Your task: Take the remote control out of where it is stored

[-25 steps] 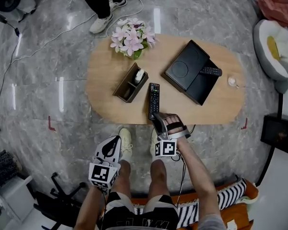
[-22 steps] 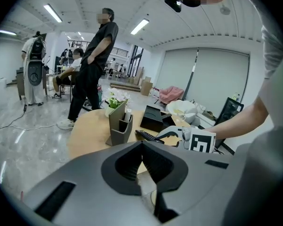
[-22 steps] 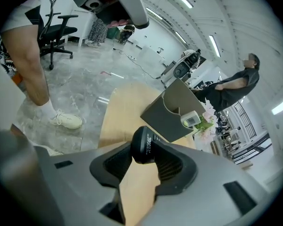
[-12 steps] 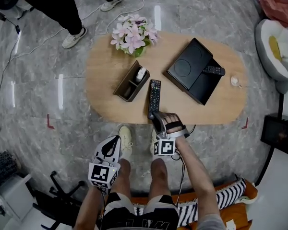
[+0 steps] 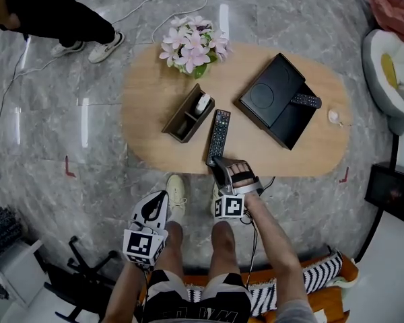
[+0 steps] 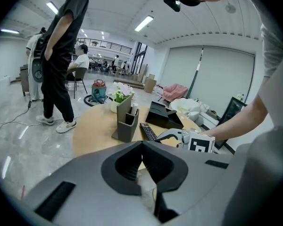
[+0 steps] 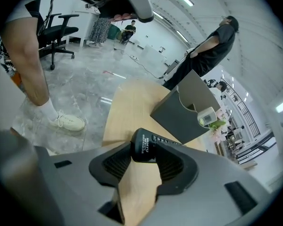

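Observation:
A long black remote control [image 5: 217, 135] lies flat on the oval wooden table [image 5: 148, 113], beside a brown two-slot holder [image 5: 188, 116]. My right gripper [image 5: 219, 164] is at the table's near edge with the remote's near end [image 7: 144, 147] between its jaws. The jaws are opening, and the remote rests on the wood. My left gripper [image 5: 160, 200] hangs below the table's edge over my left leg, its jaws closed together with nothing in them [image 6: 142, 144]. In the left gripper view the remote [image 6: 148, 131] shows just past the holder [image 6: 126, 121].
A small white object [image 5: 202, 103] stands in the holder. A black box [image 5: 277, 99] with a second remote [image 5: 306, 100] in it sits at the right, and a pot of pink flowers [image 5: 192, 46] at the far edge. A person [image 5: 47, 12] stands at the far left.
The bystander beyond the table has walked to the left. My right gripper stays at the remote's near end and the remote still lies on the table. The left gripper has not moved.

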A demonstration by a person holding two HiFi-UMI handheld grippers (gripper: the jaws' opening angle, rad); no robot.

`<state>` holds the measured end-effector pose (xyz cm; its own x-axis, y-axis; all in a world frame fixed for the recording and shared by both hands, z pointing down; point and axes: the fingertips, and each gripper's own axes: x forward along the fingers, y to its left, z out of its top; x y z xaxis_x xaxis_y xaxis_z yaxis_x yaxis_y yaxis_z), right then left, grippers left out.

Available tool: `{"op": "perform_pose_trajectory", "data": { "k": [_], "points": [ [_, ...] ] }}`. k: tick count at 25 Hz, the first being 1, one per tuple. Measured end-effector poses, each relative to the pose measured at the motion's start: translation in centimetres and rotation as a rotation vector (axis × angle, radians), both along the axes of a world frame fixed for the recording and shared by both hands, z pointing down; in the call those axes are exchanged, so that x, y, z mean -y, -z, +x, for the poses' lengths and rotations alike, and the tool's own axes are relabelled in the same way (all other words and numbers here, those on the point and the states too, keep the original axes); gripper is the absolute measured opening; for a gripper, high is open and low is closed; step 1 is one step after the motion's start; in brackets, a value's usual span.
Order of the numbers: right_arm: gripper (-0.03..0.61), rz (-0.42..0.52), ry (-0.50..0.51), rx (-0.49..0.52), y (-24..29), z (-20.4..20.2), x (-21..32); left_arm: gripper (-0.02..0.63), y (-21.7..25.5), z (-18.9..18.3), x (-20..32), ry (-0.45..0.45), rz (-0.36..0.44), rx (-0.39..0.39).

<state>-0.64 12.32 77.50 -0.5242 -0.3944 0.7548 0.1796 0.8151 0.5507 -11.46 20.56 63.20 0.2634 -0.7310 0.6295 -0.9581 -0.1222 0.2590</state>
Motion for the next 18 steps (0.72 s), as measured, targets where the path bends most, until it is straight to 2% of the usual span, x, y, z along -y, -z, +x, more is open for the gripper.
{"op": "perform_pose_trajectory", "data": {
  "k": [9, 18],
  "points": [
    [0.163, 0.035, -0.052, -0.010, -1.6, 0.3, 1.0, 0.008, -0.5, -1.3, -0.4, 0.020, -0.014, 0.001],
    [0.163, -0.012, -0.052, -0.032, -2.1, 0.1, 1.1, 0.008, -0.9, -1.5, -0.3, 0.026, -0.021, -0.020]
  ]
}}
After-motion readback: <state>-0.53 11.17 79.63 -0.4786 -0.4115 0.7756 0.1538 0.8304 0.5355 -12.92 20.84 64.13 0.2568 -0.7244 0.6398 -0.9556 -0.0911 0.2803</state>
